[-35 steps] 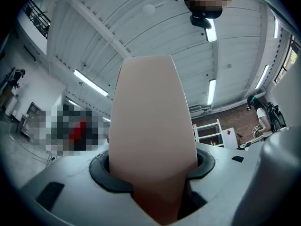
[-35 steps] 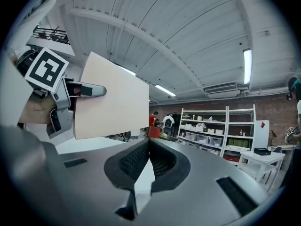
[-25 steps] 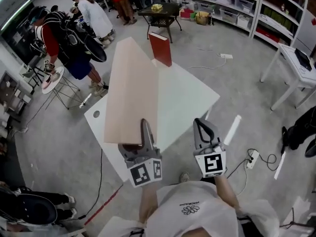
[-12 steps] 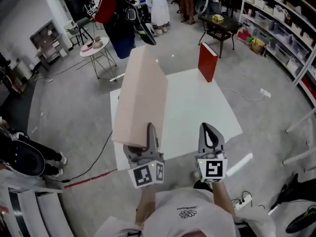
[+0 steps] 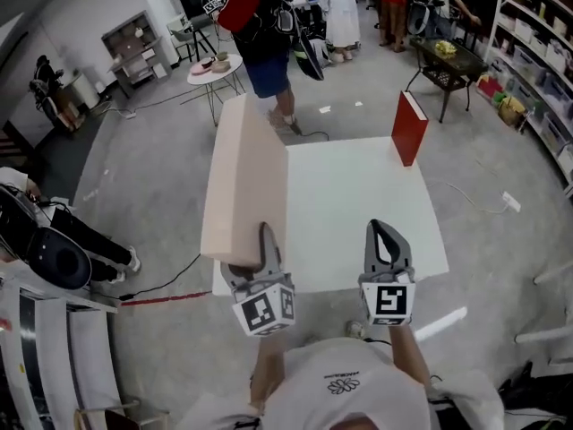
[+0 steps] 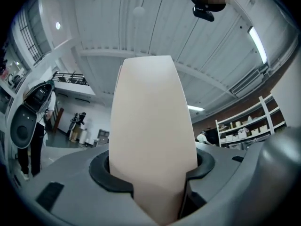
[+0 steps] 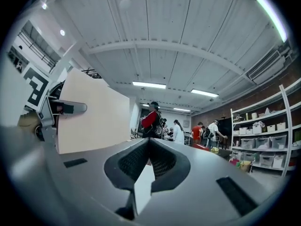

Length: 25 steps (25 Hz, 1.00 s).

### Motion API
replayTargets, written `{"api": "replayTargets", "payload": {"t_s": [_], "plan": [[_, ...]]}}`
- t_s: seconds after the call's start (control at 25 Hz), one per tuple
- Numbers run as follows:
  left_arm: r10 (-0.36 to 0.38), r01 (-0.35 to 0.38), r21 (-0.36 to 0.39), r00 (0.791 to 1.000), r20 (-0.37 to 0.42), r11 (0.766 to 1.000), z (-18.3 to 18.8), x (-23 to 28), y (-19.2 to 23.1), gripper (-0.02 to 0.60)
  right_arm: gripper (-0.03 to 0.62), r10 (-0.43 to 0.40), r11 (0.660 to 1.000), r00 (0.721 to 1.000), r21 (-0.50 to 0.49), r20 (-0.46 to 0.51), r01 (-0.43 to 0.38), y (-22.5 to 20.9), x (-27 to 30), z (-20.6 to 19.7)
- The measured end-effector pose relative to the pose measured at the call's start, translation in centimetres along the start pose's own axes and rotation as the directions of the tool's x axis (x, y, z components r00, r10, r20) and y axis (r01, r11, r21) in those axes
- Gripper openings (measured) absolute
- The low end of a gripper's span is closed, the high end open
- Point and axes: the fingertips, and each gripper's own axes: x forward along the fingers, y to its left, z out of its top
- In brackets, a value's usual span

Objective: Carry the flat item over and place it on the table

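A large flat pale-pink board stands on edge, tilted away from me, above the left edge of the white table. My left gripper is shut on its near lower end; in the left gripper view the board fills the gap between both dark pads and rises towards the ceiling. My right gripper hovers over the table's near edge, shut with nothing in it. Seen from the right gripper view, its jaws meet at the tips, and the board shows at the left.
A red box stands upright at the table's far right corner. Several people stand beyond the table, near a small round table and a black table. Shelves line the right wall. A red tape line and cables lie on the floor.
The view has swung round, so the white table now lies squarely ahead. The board stays gripped in the left gripper and both grippers keep their places in front of me.
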Motion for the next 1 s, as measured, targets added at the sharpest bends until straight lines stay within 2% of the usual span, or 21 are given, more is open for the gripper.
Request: {"api": "replayTargets", "payload": {"t_s": [0.2, 0.44, 0.52, 0.72, 0.92, 1.0], "plan": [[0.042, -0.041, 0.054, 0.999, -0.02, 0.998, -0.7, -0.3, -0.3, 0.29, 0.012, 0.035, 0.999, 0.999, 0.015, -0.005, -0.035, -1.0, 0.9, -0.5], [0.008, -0.005, 0.113, 0.999, -0.034, 0.994, -2.3, 1.0, -0.4, 0.289, 0.012, 0.06, 0.998, 0.998, -0.019, 0.0, -0.06, -0.6, 2.0, -1.0], [-0.001, 0.005, 0.124, 0.999, -0.035, 0.992, -2.3, 1.6, 0.0, 0.29, 0.012, 0.058, 0.998, 0.998, -0.03, -0.008, -0.058, -0.6, 2.7, -1.2], [-0.006, 0.012, 0.132, 0.999, -0.048, 0.991, -3.4, 1.4, 0.3, 0.288, 0.012, 0.052, 0.999, 0.997, 0.015, -0.053, -0.051, -1.1, 3.0, -3.4], [0.015, -0.007, 0.152, 0.998, -0.055, 0.988, -3.2, 1.4, 1.3, 0.287, 0.012, 0.035, 0.999, 0.996, 0.029, -0.077, -0.033, -1.3, 2.9, -3.7], [0.021, -0.01, 0.187, 0.998, -0.059, 0.982, -3.0, 1.6, 1.6, 0.287, 0.012, 0.028, 0.999, 0.996, 0.028, -0.082, -0.026, -1.2, 3.0, -3.5]]}}
